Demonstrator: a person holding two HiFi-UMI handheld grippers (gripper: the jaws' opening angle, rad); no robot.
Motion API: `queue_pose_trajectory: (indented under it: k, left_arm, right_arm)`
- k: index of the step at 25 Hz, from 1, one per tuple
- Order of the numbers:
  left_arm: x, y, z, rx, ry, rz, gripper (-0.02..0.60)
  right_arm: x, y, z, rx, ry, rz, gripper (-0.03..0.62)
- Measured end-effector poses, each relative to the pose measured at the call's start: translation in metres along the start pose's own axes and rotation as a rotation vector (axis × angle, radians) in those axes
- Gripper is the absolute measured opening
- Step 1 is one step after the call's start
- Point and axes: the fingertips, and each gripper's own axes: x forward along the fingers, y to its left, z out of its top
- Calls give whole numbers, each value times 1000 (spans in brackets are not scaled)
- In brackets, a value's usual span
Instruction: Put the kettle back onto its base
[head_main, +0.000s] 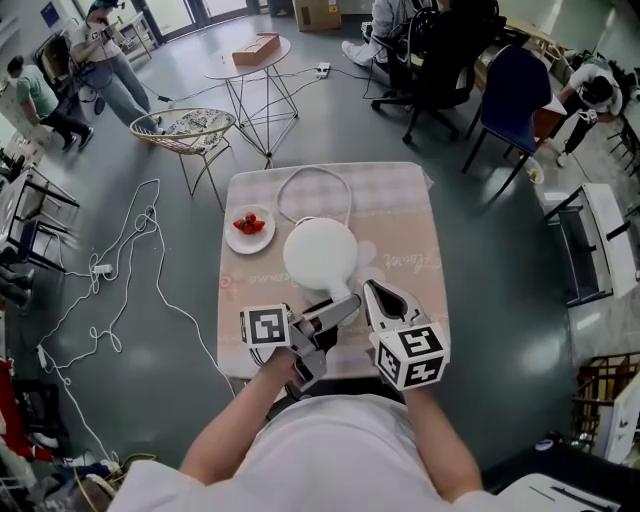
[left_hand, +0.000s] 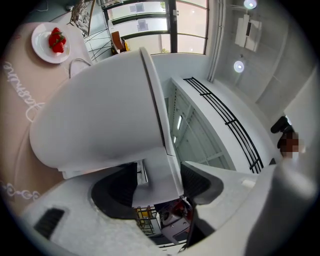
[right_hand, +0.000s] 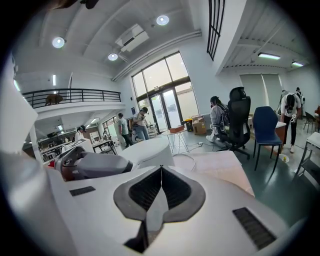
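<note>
A white kettle (head_main: 320, 255) (left_hand: 100, 115) (right_hand: 150, 150) stands in the middle of the small table (head_main: 400, 215), its handle (head_main: 338, 308) (left_hand: 157, 170) pointing toward me. Its white cord (head_main: 345, 195) loops behind it; the base is hidden under the kettle. My left gripper (head_main: 335, 312) (left_hand: 160, 181) lies level around the handle, jaws open, with a slim gap at one pad. My right gripper (head_main: 375, 293) (right_hand: 161, 172) rests just right of the handle, shut and empty.
A white plate of strawberries (head_main: 250, 228) (left_hand: 50, 42) sits at the table's left edge. Beyond the table stand a wire chair (head_main: 185, 130), a round side table (head_main: 255, 55) and office chairs (head_main: 440, 60). Cables (head_main: 110, 270) trail on the floor at left.
</note>
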Motion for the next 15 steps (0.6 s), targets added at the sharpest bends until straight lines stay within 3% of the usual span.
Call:
queue_pose_trajectory:
  k: [9, 15]
  left_arm:
    - [-15, 2, 0, 64, 2, 26, 272]
    - [-32, 1, -3, 129, -21, 86, 272]
  right_arm:
    - [-4, 10, -1, -6, -10, -3, 5]
    - [-14, 20, 4, -10, -29, -2, 5]
